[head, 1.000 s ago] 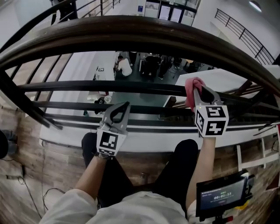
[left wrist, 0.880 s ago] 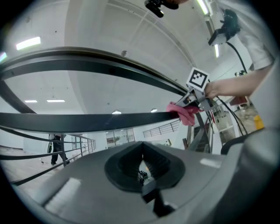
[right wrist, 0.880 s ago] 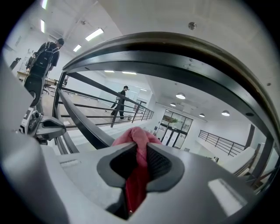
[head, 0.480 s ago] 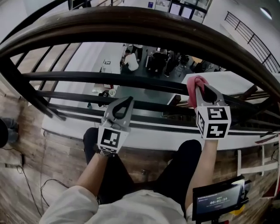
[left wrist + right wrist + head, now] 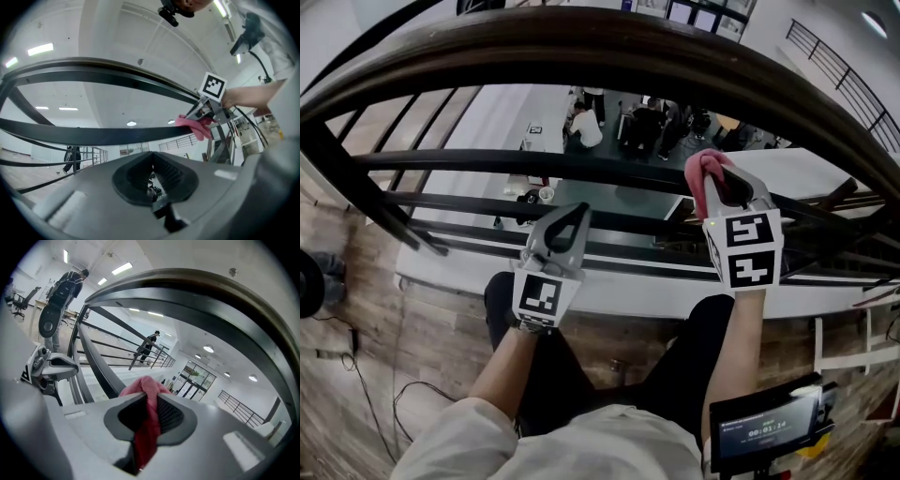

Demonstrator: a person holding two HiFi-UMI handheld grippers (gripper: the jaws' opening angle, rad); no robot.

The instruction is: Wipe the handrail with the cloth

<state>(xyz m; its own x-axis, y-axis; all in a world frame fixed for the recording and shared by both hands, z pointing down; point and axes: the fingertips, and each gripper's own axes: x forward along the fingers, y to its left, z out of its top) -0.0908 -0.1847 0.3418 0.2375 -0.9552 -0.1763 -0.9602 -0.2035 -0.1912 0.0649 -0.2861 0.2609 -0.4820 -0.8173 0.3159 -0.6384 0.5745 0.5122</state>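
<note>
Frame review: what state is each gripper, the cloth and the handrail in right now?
left gripper: shut, nothing between its jaws.
right gripper: shut on the cloth.
cloth: bunched, pinched between the right jaws.
handrail: above both grippers, cloth not on it.

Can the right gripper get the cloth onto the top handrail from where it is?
Probably yes. The right gripper is shut on the pink cloth below the wooden handrail, with nothing visible between them; the left gripper sits off to the side.
</note>
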